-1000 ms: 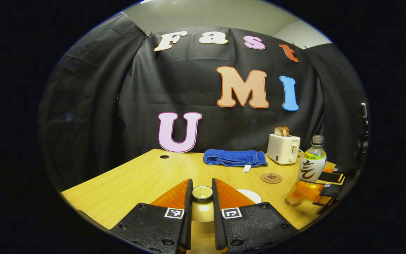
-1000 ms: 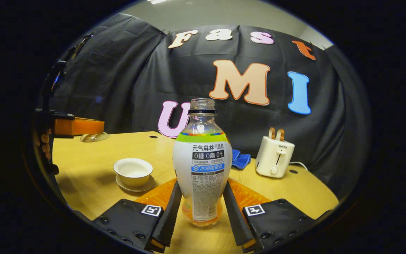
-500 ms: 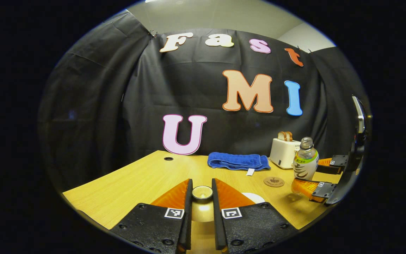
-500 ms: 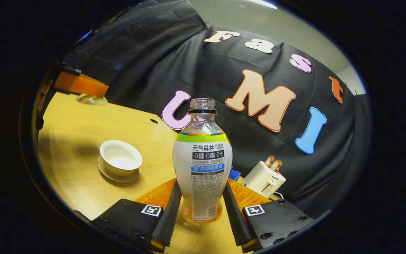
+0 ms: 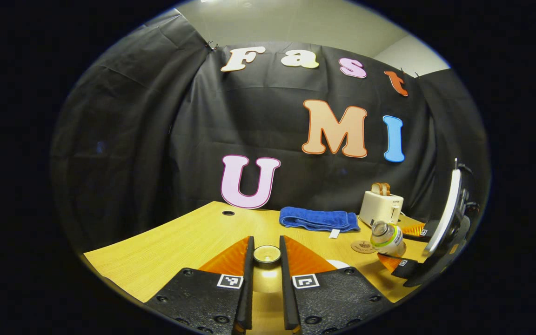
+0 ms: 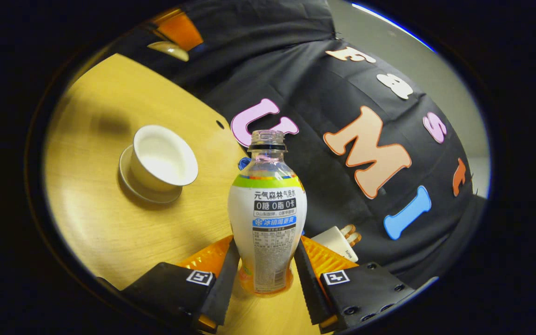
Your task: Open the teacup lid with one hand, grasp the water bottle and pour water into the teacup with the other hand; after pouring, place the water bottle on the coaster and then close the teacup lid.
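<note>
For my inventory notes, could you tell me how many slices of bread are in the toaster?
2, standing side by side in the slots on top of the white toaster at the table's back right, behind the coaster. Both slices of bread stick up; nothing seems hidden.

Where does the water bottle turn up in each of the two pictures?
Left gripper view: water bottle at lower right, tipped over, held by the other tongs.
Right gripper view: dead centre, between this view's own tongs.
Shared landmark: the white toaster.
</note>
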### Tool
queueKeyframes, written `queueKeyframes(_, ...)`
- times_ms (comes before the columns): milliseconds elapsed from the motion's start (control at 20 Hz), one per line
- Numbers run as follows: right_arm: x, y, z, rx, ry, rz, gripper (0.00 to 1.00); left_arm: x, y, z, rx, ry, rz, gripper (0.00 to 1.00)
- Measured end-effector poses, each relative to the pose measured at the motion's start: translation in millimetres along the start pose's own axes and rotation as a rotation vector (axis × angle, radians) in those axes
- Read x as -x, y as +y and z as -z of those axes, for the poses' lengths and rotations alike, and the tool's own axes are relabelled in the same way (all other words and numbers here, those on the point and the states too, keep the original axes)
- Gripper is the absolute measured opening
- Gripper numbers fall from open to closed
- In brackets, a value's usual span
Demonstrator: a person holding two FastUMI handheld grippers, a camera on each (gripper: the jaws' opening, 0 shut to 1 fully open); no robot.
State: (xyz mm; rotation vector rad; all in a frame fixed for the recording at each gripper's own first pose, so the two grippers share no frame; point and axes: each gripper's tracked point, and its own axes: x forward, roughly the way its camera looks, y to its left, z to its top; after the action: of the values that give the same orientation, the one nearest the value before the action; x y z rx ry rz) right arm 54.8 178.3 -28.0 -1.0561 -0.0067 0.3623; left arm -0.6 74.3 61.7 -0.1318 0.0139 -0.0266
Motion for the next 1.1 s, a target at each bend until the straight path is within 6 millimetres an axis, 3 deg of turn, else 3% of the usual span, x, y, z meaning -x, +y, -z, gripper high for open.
queueKeyframes(550,-1,33,6,0.372,-0.012,-0.010,0.70,2,3,-3,0.012,-0.004,-0.003,0.24)
queueKeyframes(1100,-3,22,0,0.616,-0.010,0.012,0.70,3,6,-8,0.018,-0.015,-0.003,0.24)
